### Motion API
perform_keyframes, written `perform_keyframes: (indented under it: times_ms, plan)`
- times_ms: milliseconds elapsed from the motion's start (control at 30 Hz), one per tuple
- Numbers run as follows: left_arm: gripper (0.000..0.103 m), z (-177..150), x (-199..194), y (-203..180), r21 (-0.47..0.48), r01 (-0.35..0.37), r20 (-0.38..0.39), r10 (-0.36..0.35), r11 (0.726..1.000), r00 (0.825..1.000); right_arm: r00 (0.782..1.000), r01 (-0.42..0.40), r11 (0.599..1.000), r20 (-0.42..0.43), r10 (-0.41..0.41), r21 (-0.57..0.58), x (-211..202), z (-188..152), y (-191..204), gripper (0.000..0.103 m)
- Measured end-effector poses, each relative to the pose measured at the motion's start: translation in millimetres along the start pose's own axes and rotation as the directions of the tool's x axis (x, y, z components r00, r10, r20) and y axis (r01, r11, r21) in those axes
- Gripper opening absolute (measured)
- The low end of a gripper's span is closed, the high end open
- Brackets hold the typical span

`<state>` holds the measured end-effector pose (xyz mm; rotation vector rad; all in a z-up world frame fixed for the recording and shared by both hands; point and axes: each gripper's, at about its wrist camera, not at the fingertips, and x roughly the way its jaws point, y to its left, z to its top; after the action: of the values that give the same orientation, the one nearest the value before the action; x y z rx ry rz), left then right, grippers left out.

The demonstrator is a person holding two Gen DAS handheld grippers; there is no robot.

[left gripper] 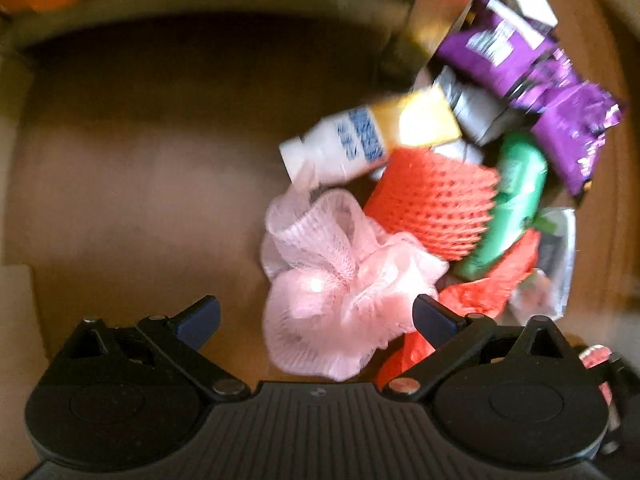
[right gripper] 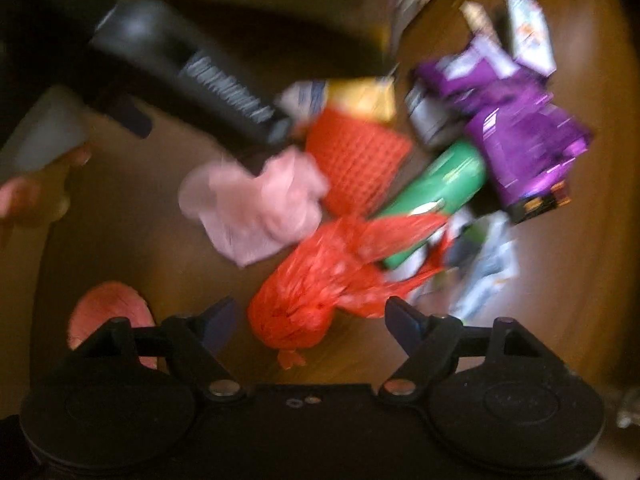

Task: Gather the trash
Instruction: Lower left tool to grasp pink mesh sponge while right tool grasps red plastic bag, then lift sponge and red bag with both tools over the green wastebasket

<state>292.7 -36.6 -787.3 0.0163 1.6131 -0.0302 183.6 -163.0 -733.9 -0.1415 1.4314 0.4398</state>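
A heap of trash lies on a brown surface [left gripper: 140,184]. In it are a pink mesh puff [left gripper: 340,292], an orange foam net [left gripper: 436,204], a white bottle [left gripper: 340,148], a yellow box [left gripper: 420,120], a green tube [left gripper: 508,208] and purple packets [left gripper: 540,80]. My left gripper [left gripper: 318,316] points down, open, with the puff just beyond its fingertips and untouched. My right gripper [right gripper: 314,320] is open too, above a crumpled red plastic bag [right gripper: 312,288], with its pads clear of the bag. The right wrist view is blurred.
In the right wrist view the black housing of the left tool [right gripper: 180,68] reaches in from the upper left over the pink puff [right gripper: 256,208]. A hand [right gripper: 24,196] shows at the left edge. A round pink thing [right gripper: 108,312] lies at the lower left.
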Motion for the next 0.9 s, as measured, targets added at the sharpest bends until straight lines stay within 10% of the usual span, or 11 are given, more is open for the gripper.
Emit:
perform_keyframes:
  times_ms: [267,400,567,900]
  plan:
    - [0.102,-2.2,48.8,0.5,-0.055,0.043,-0.052,-0.046,0.998,0.998,0.999,0.001,1.0,-0.034,-0.001,-0.001,73.2,-0.2,13.6,0.074]
    - [0.068,-0.9,55.3,8.7,-0.121,0.082,-0.086,-0.093,0.989,0.992,0.999,0.001,1.0,-0.04,-0.001,0.004,80.2,2.4,18.6,0.058]
    - [0.038,-7.8,41.5,6.5,-0.113,0.076,-0.095,-0.087,0.991,0.992,1.0,-0.019,1.0,-0.018,0.019,0.006,60.8,1.5,25.1,0.049]
    - [0.031,-37.5,-53.9,16.8,-0.128,0.057,-0.082,-0.068,0.99,0.994,1.0,-0.019,1.0,0.01,0.019,0.003,-33.4,-8.3,30.4,0.033]
